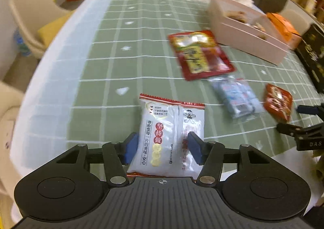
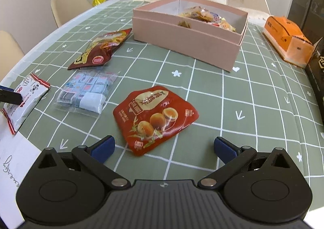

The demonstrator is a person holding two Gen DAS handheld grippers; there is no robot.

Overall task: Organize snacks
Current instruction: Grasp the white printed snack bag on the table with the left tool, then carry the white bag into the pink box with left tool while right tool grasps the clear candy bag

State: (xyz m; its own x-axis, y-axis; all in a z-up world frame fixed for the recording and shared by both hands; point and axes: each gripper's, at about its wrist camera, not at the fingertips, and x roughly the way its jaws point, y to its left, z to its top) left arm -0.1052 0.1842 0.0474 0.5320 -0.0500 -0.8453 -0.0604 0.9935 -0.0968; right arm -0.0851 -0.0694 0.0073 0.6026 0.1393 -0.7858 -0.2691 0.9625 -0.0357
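Note:
A white rice-cracker packet (image 1: 168,133) with red trim lies on the green checked tablecloth near the table's front edge. My left gripper (image 1: 163,148) is open and straddles its near half, one blue pad at each side; the same packet (image 2: 26,99) shows at the far left of the right wrist view. My right gripper (image 2: 164,148) is wide open just short of a crumpled red pastry packet (image 2: 154,117), with nothing between its fingers. A clear bag of blue-wrapped candies (image 2: 85,91) and a dark red snack bag (image 2: 101,48) lie further left. The pink box (image 2: 188,46) behind holds several snacks.
An orange tissue pack (image 2: 287,40) and a black box (image 2: 318,71) stand along the right side. A white sheet of paper (image 2: 16,158) lies at the near left corner. Beige chairs (image 2: 68,6) stand beyond the table's left edge.

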